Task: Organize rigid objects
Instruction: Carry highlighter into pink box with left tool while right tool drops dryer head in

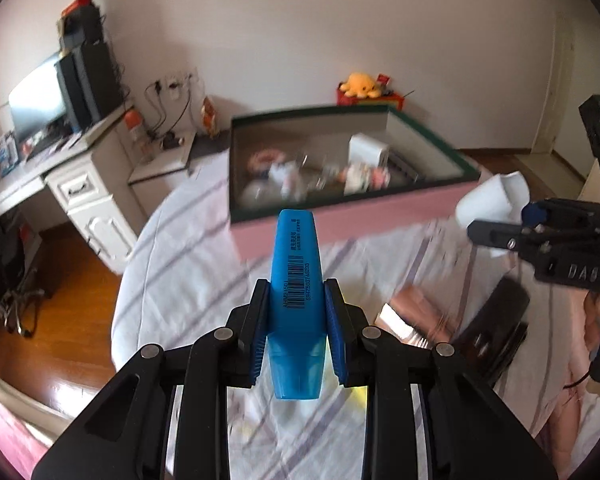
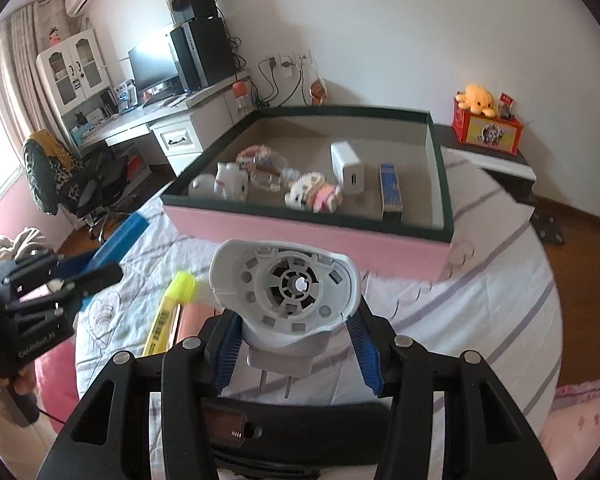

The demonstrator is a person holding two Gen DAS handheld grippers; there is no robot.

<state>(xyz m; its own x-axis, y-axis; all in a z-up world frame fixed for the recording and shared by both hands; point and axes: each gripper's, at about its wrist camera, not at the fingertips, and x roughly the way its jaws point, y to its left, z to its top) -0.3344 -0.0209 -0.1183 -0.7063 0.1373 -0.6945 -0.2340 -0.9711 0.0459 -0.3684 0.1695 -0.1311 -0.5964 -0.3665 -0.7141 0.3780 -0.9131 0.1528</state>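
My left gripper (image 1: 297, 312) is shut on a blue highlighter (image 1: 296, 280) and holds it above the bed, short of the pink box (image 1: 340, 224). My right gripper (image 2: 292, 344) is shut on a white plug-in device (image 2: 288, 292) with two prongs pointing down, in front of the pink box (image 2: 300, 236). The box holds a white charger (image 2: 347, 168), small toy figures (image 2: 314, 196) and a blue packet (image 2: 391, 188). The right gripper also shows in the left wrist view (image 1: 512, 232), and the left gripper in the right wrist view (image 2: 80, 280).
A yellow highlighter (image 2: 168, 316) and a pink flat item (image 2: 192, 320) lie on the striped bedsheet (image 2: 480, 300). A black object (image 1: 496, 320) lies on the bed at the right. A white desk (image 1: 40, 168) with a monitor stands left. An orange plush (image 2: 478, 98) sits beyond the box.
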